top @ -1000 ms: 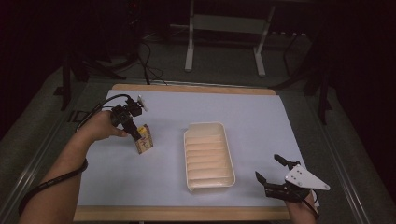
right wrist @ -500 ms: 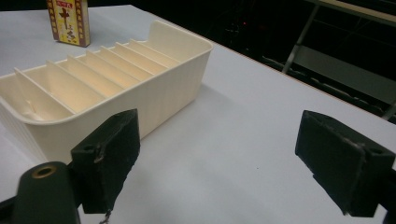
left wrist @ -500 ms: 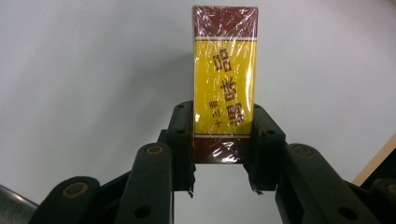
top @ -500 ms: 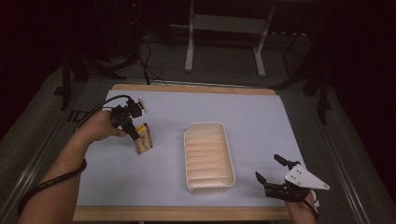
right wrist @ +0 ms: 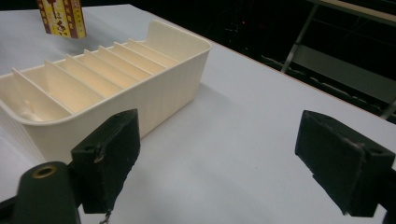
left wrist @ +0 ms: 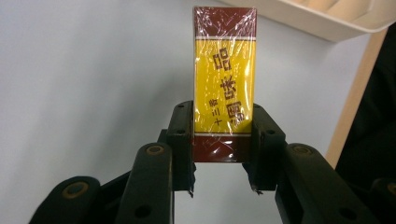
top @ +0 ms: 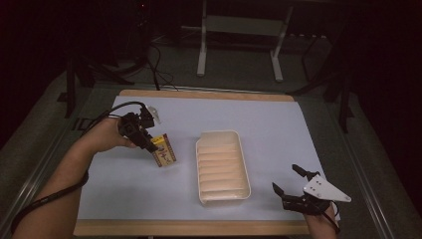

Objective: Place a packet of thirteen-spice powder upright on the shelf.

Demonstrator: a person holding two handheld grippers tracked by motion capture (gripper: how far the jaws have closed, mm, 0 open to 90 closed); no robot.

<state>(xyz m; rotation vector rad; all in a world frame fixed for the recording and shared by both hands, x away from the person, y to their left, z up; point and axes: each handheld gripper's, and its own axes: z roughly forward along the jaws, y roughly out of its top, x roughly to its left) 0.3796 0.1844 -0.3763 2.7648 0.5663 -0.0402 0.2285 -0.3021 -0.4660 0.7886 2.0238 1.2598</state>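
The left tool (top: pixel 149 145) is clamped on a small yellow-and-maroon box (top: pixel 163 151), its jaws pressing the two narrow sides near the box's lower end, as the left gripper view confirms (left wrist: pixel 224 88). In the high view the box sits left of centre of the frame, just beside the left long wall of the cream divided tray (top: pixel 222 167), and appears held slightly clear of the pale blue surface (top: pixel 278 124), though contact cannot be ruled out. The right tool (top: pixel 294 188) rests at the lower right of the frame with its jaws wide apart, holding nothing, near the tray's lower right corner. The step in hand is judged to be placing the box into one of the tray's slots. For a clean placement, the box should be carried over the tray wall, its long edge aligned parallel to the dividers, and lowered into a single slot before the grip is eased. The shiny wrapping may slip, so the clamp should stay firm throughout the transfer.
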